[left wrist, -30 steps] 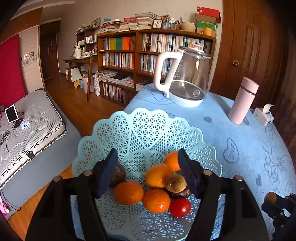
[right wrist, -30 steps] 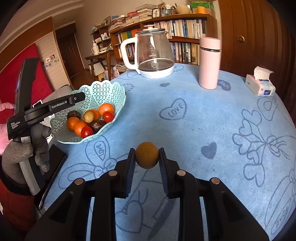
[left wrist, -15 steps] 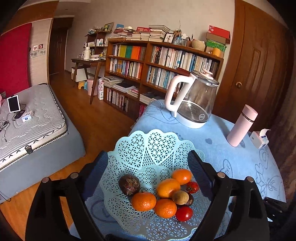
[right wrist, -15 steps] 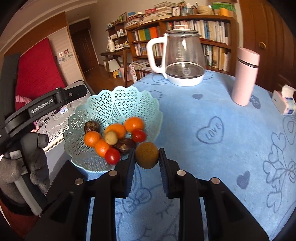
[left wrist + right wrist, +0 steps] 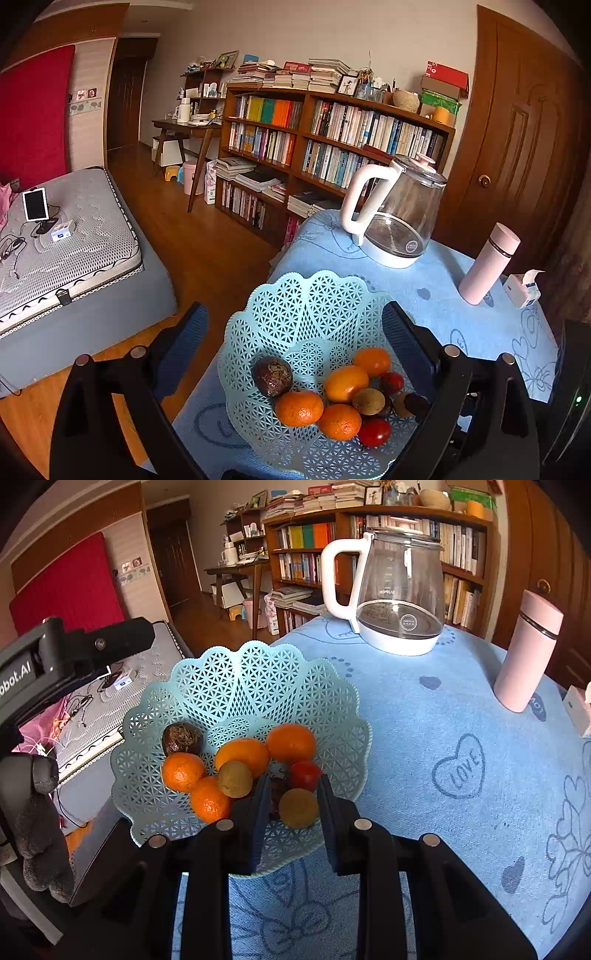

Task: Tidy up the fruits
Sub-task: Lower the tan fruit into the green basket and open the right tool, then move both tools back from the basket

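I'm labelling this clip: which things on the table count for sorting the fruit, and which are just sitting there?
Job: basket, kiwi between the right tongs, oranges, tomatoes.
Lying about: kettle, pink flask, tissue box.

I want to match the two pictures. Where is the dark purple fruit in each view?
Left wrist view: dark purple fruit lies lower centre, leftmost fruit in the basket.
Right wrist view: dark purple fruit lies left of centre, at the basket's far left.
Shared landmark: the glass kettle behind the basket.
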`<state>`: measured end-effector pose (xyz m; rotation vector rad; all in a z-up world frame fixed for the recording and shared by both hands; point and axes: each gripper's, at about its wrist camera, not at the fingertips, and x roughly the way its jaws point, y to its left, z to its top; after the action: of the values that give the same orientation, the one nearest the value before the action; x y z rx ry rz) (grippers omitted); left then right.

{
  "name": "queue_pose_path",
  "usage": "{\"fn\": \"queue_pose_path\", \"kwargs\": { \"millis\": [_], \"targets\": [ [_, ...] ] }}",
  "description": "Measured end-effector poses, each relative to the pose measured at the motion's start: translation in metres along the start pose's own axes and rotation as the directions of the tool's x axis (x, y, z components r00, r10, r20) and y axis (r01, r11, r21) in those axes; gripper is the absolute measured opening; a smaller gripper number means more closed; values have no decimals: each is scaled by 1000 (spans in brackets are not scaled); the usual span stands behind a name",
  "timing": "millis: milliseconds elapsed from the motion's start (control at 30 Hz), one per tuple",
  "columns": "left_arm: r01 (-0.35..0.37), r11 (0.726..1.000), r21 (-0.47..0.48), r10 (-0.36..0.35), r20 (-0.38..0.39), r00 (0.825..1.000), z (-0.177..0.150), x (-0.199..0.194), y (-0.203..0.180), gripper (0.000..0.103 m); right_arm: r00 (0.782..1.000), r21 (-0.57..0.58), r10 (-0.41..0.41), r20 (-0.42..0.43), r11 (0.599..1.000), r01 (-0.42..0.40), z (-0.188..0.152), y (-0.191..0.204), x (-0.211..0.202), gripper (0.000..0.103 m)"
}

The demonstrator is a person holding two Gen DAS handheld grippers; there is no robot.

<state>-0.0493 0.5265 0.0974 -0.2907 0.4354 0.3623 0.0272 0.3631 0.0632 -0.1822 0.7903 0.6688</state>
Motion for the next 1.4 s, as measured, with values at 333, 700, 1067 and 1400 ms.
{"fn": "queue_pose_path", "kwargs": {
  "millis": [333,700,1067,1400],
  "targets": [
    [-6,1000,-7,6,2,1000,0,0,2,100,992,-69,-109,59,991,113,-8,12,-13,55],
    [-13,1000,8,13,7,1000,-2,-2,-1,100,979,-104,-172,107,978,183,-19,20,-33,65],
    [-35,998,49,34,21,999,-6,-10,-9,100,966,-116,-204,160,968,224,-29,22,-55,88],
    [-59,988,145,54,38,998,-19,-28,-12,100,952,-146,-234,199,953,265,-39,30,-66,98]
  ]
}}
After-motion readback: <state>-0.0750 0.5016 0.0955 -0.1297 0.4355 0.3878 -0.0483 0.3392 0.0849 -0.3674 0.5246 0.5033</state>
